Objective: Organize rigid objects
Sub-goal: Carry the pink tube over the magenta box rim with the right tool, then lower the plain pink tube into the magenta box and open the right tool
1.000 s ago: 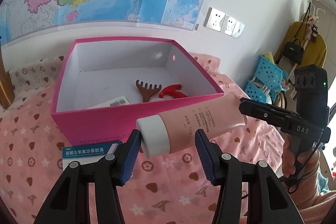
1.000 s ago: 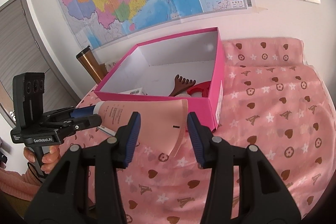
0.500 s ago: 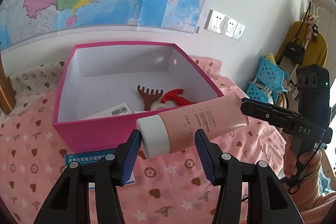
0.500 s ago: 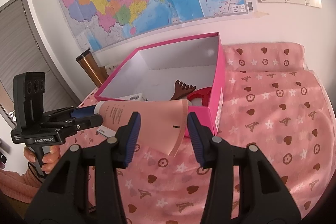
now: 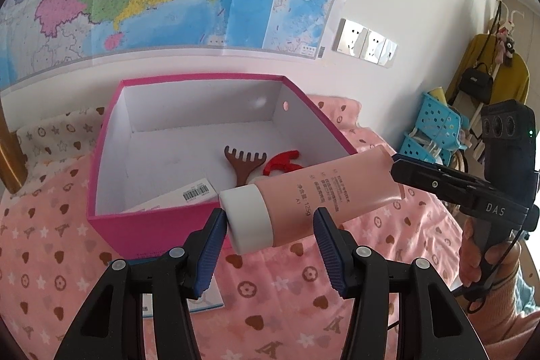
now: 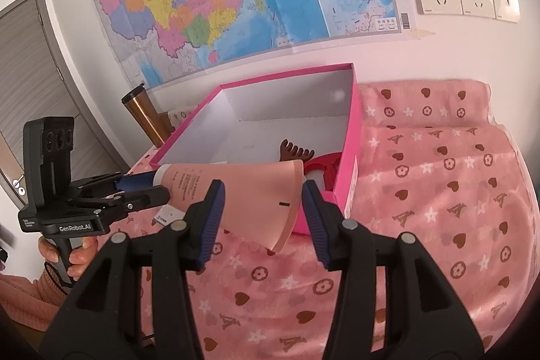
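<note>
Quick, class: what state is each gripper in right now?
Left gripper: closed on the pink plastic tube, at its white cap.
Right gripper: closed on the same tube's flat crimped end.

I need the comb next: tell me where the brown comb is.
The brown comb lies inside the pink box, beside the red piece, behind the held pink tube in both views.

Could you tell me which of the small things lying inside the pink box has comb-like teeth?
The brown rake-shaped piece, with a row of teeth pointing toward the back wall. The red curved plastic piece beside it has none; the barcoded white carton is flat.
</note>
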Available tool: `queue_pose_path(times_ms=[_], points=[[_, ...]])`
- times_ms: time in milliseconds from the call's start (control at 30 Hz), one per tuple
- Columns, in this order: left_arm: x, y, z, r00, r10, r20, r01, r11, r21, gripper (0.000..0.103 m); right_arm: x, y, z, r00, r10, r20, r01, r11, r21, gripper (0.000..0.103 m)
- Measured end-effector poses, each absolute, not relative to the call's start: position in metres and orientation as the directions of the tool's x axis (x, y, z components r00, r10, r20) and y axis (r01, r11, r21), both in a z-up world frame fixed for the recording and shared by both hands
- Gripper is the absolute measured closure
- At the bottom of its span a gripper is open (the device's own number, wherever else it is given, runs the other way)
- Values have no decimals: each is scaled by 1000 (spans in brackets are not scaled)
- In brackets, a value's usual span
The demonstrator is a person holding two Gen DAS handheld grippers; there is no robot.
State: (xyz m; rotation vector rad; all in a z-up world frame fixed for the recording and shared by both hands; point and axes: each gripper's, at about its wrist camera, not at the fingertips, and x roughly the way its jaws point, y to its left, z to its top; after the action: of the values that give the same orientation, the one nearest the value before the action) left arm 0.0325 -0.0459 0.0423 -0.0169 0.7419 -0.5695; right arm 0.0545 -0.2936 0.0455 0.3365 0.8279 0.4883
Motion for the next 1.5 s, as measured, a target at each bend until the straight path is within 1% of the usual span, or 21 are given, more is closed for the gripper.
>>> queue_pose_path(times_ms=[900,1500], points=[[54,-51,52,614,-484,-624,480,856,-193,50,71,-296,50,591,533,-606,-282,840,464,53],[72,-55,53,613,-472,-633,473,862,-185,50,86,-301,47,592,531,-606,-277,840,466,53]])
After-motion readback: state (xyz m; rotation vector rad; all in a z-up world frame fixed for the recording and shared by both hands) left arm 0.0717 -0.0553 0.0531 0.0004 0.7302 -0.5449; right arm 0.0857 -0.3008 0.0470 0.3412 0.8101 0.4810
